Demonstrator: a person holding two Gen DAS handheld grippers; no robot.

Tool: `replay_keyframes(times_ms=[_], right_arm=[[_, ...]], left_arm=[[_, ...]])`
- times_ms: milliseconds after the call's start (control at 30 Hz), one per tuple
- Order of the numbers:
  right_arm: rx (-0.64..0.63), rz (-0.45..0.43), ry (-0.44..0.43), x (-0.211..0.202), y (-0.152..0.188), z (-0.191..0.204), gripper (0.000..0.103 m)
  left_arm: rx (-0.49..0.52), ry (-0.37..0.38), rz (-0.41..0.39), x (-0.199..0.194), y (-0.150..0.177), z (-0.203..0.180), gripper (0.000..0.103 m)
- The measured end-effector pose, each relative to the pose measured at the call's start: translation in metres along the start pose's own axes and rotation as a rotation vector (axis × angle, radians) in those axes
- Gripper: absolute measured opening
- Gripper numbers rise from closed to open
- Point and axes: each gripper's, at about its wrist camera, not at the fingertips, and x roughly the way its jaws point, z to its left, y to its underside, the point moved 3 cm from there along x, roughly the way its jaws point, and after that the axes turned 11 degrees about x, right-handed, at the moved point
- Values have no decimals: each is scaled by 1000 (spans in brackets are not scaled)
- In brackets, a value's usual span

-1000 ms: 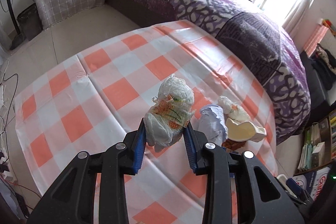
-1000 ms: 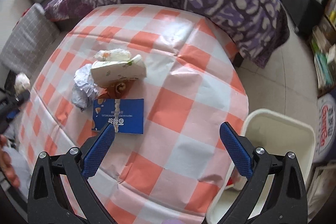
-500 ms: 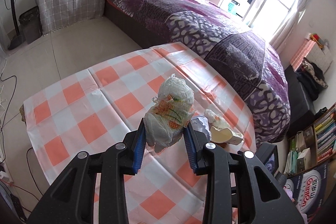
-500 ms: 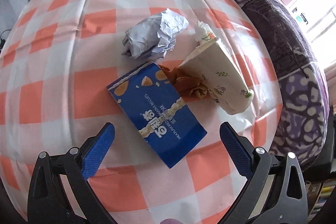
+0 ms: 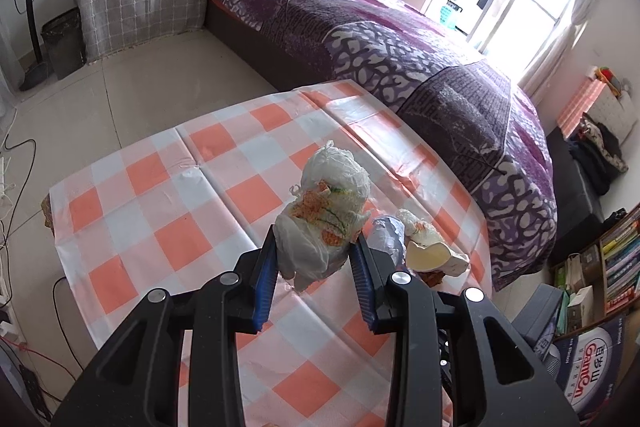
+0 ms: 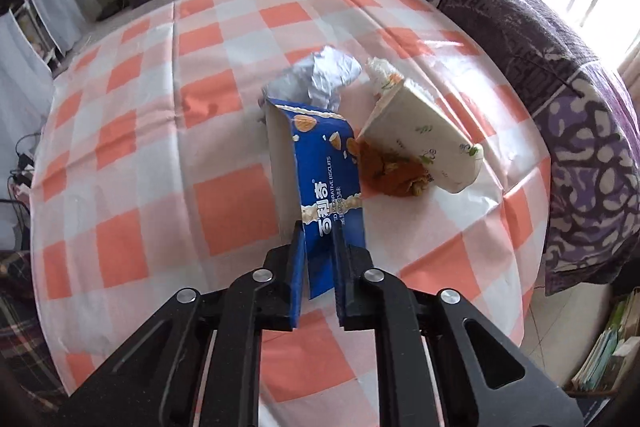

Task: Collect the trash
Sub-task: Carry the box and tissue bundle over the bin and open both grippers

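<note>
Here, left tongs (image 5: 314,263) pinch one tissue wad (image 5: 326,219), right tongs (image 6: 318,247) pinch one biscuit box (image 6: 320,171); three scraps remain.

Both wrist views overlook the checkered table (image 5: 168,227)

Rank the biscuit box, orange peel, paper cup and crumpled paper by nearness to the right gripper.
1. Biscuit box: held in the right gripper.
2. Orange peel: just right of the box.
3. Paper cup: farther right.
4. Crumpled paper: behind the box.
</note>
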Motion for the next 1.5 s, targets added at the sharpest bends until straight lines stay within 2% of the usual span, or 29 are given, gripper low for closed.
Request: replay_keyframes(times_ms=[133, 200, 233, 300, 333, 433, 500, 533, 633, 700, 733, 767, 867, 967, 1233, 1500], right_arm=[[-4, 34, 5, -3, 3, 6, 9], [10, 86, -6, 2, 11, 10, 10], [6, 99, 3, 4, 15, 12, 15], [7, 85, 22, 4, 19, 14, 62], [3, 63, 33, 4, 20, 15, 69], [-34, 38, 62, 6, 18, 17, 71], [-107, 5, 108, 8, 15, 21, 84], [-151, -5, 129, 12, 14, 23, 86], [-229, 35, 122, 28, 14, 26, 91], [-251, 73, 115, 39, 16, 28, 88], [-246, 100, 94, 43, 18, 28, 79], [-205, 122, 24, 42, 18, 28, 51], [-56, 70, -67, 24, 8, 24, 50], [21, -12, -84, -6, 0, 29, 50], [169, -210, -15, -83, -13, 31, 51], [395, -288, 27, -120, 1, -6, 52]], left_arm=[[-8, 16, 0, -4, 1, 2, 34], [-5, 21, -2, -6, 0, 3, 34], [-4, 23, -2, -7, -1, 3, 34], [-9, 29, 1, -7, -1, 5, 34], [-12, 32, 3, -7, -1, 6, 34], [-12, 32, 8, -6, -1, 7, 35], [-15, 30, 16, -4, 0, 9, 35], [-17, 30, 20, -3, 1, 9, 35], [-24, 36, 33, 1, 2, 10, 35], [-26, 36, 35, 2, 3, 8, 35], [-27, 35, 34, 2, 3, 8, 35], [-25, 36, 34, 3, 2, 8, 35], [-26, 35, 30, 3, 2, 7, 35], [-33, 39, 25, 1, 2, 8, 35], [-32, 41, -16, -15, 0, 7, 35], [28, 32, -19, -17, 6, -11, 35]])
